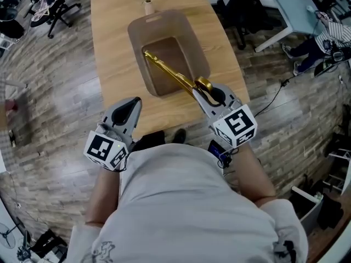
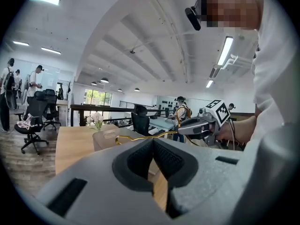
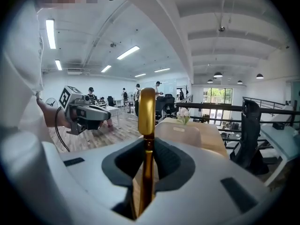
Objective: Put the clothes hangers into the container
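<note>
Open office, wooden bench. Right gripper clamps the gold hanger, which reaches over the brown container at upper centre. Left gripper closed, empty. Step appears to be placing; next, lower and release.

Open-plan office: swivel chairs and desks ahead of the left gripper, strip lights above it, plank floor below, people standing off to its left.
</note>
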`<state>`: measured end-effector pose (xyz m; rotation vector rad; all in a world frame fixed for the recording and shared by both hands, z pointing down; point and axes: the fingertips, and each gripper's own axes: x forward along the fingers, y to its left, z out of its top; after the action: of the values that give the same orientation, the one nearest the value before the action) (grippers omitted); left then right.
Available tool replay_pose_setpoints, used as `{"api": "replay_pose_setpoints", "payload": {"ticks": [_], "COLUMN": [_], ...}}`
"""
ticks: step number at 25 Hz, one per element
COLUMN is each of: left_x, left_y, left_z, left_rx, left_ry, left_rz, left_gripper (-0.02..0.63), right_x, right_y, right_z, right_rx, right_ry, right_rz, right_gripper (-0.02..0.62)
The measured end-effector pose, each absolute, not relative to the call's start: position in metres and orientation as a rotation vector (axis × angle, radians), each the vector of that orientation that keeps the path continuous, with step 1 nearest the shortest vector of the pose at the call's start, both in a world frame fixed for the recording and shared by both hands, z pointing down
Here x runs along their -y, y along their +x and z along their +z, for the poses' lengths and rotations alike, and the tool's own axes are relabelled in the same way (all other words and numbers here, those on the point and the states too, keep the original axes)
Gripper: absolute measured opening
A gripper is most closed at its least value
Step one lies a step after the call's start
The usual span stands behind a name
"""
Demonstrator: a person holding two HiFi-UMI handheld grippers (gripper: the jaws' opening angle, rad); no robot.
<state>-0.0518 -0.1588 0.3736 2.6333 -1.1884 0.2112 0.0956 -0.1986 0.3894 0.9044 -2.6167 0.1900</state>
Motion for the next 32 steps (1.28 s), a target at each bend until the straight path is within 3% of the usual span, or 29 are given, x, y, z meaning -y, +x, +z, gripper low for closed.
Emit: {"api": "replay_pose_setpoints", "payload": {"ticks": [14, 32], "left_x": [0.228, 0.267], "left_y": [-0.089, -0.128], "left_z": [0.394, 0.422], "left_rx": [1.098, 1.042], "left_ry": [2.613, 2.545], "left_rz": [0.219, 0.222], "left_gripper": [0.006, 0.006], "right_x": [0.292, 0.379], "right_y": [0.046, 0.001], "right_z": [0.409, 0.496], "right_rx": [2.479, 2.249], "right_ry": [0.866, 0.747], "right_rz": [0.249, 0.442], "right_gripper": [0.066, 0.067]}}
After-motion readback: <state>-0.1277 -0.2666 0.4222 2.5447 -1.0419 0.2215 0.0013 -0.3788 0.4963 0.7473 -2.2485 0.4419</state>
